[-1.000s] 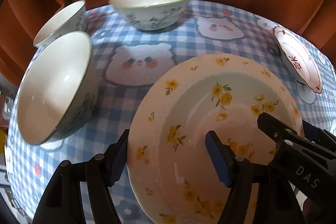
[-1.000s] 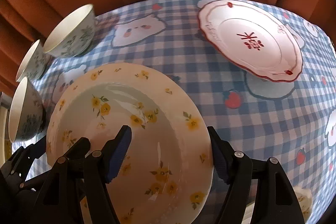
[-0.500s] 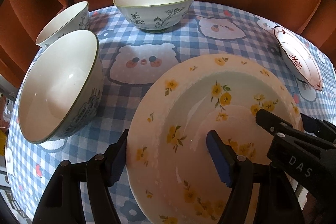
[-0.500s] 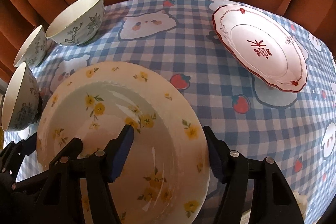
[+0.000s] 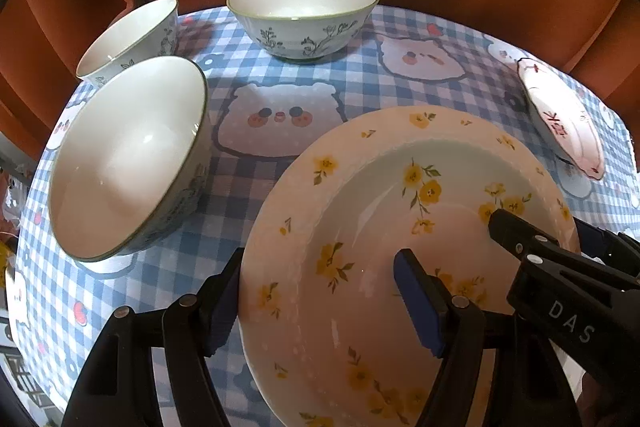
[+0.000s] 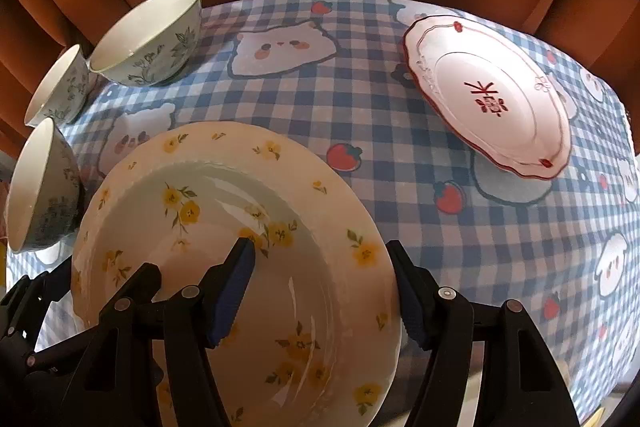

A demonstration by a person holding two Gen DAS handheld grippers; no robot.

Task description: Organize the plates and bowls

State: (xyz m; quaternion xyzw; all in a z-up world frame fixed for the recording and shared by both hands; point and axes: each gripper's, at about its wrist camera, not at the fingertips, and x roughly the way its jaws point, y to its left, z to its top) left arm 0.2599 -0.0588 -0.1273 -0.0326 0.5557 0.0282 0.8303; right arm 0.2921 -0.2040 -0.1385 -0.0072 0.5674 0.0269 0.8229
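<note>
Checked tablecloth (image 5: pixel 320 83) bears yellow-flowered plate (image 5: pixel 360 227), rims straddled by both half-open claws, left claw (image 5: pixel 324 303) and right claw (image 6: pixel 320 291).

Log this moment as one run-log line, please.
left gripper: straddles flower plate left rim | right gripper: straddles right rim | grip: unclear | bowls, red-trimmed plate: untouched

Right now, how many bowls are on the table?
3, all on the left side: one nearest the yellow-flowered plate, the near bowl; a small bowl behind it at the table edge; and a wide bowl at the far edge. None looks hidden.
</note>
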